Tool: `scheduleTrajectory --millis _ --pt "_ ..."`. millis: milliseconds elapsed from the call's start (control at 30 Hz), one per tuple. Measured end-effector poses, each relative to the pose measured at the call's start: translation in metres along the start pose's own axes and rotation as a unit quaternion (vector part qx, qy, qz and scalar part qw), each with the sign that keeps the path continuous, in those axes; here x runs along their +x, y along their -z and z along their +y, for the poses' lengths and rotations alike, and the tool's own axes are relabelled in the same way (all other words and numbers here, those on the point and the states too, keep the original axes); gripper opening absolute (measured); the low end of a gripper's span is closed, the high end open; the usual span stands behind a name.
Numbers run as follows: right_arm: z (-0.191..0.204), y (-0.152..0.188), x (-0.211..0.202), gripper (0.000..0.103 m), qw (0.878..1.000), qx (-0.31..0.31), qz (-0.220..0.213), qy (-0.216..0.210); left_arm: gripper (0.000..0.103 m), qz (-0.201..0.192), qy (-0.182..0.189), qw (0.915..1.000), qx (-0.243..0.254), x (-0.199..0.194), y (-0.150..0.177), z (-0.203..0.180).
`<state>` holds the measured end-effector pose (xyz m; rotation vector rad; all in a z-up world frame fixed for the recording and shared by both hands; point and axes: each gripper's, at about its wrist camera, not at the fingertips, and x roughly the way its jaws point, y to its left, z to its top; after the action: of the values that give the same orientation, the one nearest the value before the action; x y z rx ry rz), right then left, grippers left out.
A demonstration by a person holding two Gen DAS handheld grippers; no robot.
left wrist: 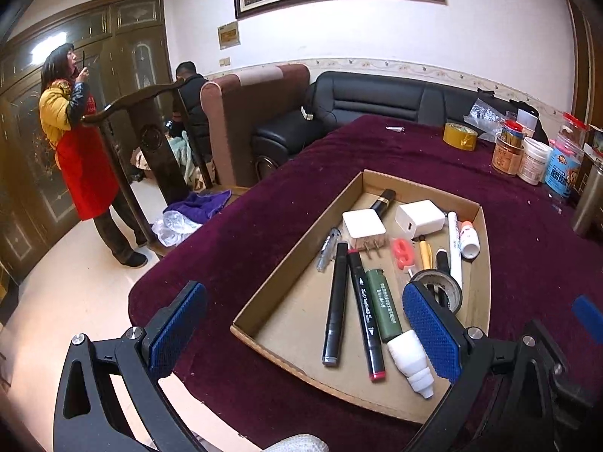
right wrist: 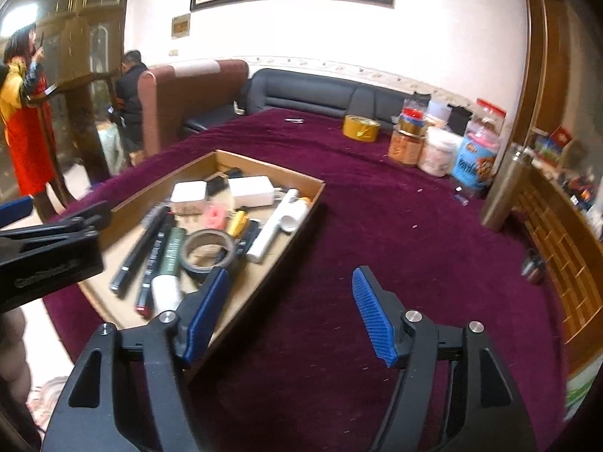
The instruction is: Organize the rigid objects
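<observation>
Item: cardboard tray (left wrist: 297,248), shallow and open-topped, lying on the maroon tablecloth (left wrist: 527,256) toward the near edge of the table, one corner close to that edge.

Contents, all inside the tray:
- two black markers (left wrist: 336,301), side by side, long axes running from the near rim toward the far one;
- green lighter (left wrist: 382,303) just beside them, same lie;
- white squeeze bottle (left wrist: 412,359) at the near end, nozzle pointing to the near rim;
- two white chargers (left wrist: 363,226) toward the far end, with a black tube behind them;
- roll of dark tape (right wrist: 207,250), flat, by the right wall;
- white tube (left wrist: 454,248), a yellow-handled tool, a pink clip and a small white bottle along that wall.

Left gripper (left wrist: 301,335): spread wide, holding nothing, hovering above the near end of the tray; markers and lighter lie straight ahead between its fingers, lengthwise to it. It is the nearer tool.

Right gripper (right wrist: 290,316): spread, empty, over bare cloth beside the tray's right wall; the tray lies to its left.

Elsewhere: yellow tape roll (left wrist: 459,136) and jars (left wrist: 533,158) at the far right edge.

Status: everything small already sits in the tray; whether sorting is finished or continuing cannot be judged.
</observation>
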<state>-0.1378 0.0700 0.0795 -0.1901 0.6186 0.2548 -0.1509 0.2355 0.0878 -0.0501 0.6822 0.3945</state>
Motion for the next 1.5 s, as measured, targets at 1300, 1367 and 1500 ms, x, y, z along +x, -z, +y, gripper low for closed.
scheduleTrajectory --millis 1300,1367,1500 --pt "0.017 0.002 0.010 0.068 0.999 -0.046 0.022 0.002 0.102 0.063 0.031 0.9975 -0.010 0.026 0.006 0.004" --pt "0.017 0.002 0.010 0.068 0.999 -0.046 0.022 0.002 0.102 0.062 0.032 0.9975 -0.009 0.027 0.005 0.003" --pt "0.017 0.002 0.011 0.068 0.999 -0.046 0.023 0.000 0.102 0.063 0.032 0.9975 -0.007 0.027 0.005 0.002"
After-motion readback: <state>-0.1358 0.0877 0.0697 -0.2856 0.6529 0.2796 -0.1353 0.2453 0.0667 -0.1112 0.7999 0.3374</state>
